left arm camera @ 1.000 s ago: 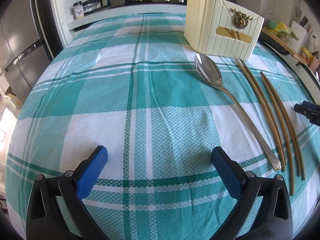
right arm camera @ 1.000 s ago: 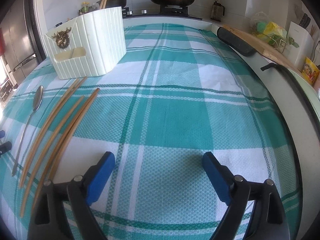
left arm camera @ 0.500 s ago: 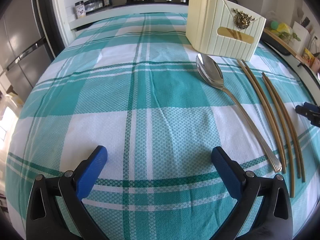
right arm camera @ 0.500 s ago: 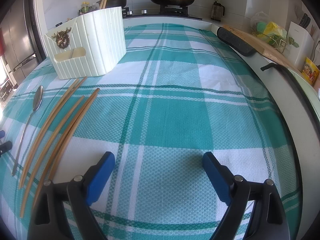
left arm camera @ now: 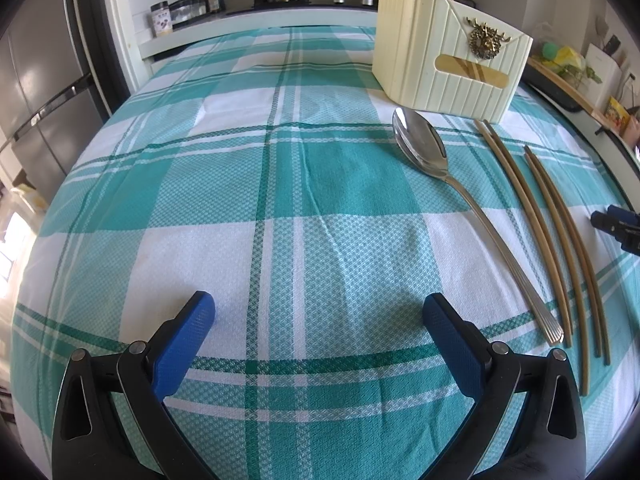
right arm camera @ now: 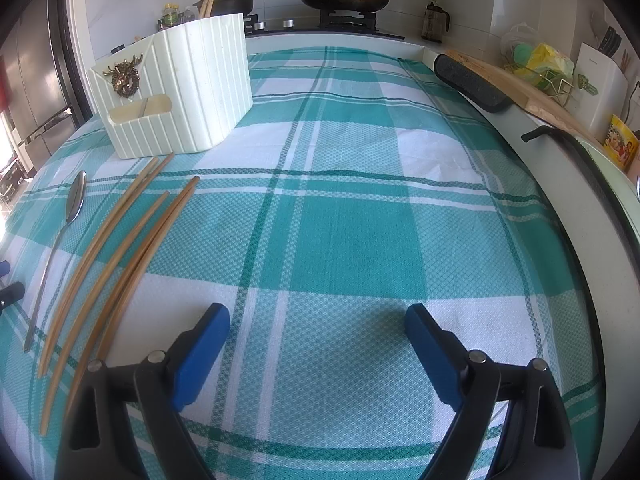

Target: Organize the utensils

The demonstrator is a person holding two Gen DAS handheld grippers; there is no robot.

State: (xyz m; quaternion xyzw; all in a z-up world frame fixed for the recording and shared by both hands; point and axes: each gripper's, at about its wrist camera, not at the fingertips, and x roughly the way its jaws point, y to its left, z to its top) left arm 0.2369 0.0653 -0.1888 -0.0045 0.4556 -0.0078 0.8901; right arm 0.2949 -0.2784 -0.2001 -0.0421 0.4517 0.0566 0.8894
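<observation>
While nothing between them, both tongs [left arm camera: 319, 312] [right arm camera: 317, 322] wide (empty).

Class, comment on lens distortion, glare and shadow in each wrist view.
Left wrist view: fisheye bows the chopsticks; the spoon bowl glints; dark corners. Right wrist view: the tablecloth stripes curve; soft shadows under the right gripper.

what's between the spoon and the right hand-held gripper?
Four wooden chopsticks lie side by side on the checked cloth between the spoon and the open right hand-held gripper. Clearest in the right wrist view.
</observation>
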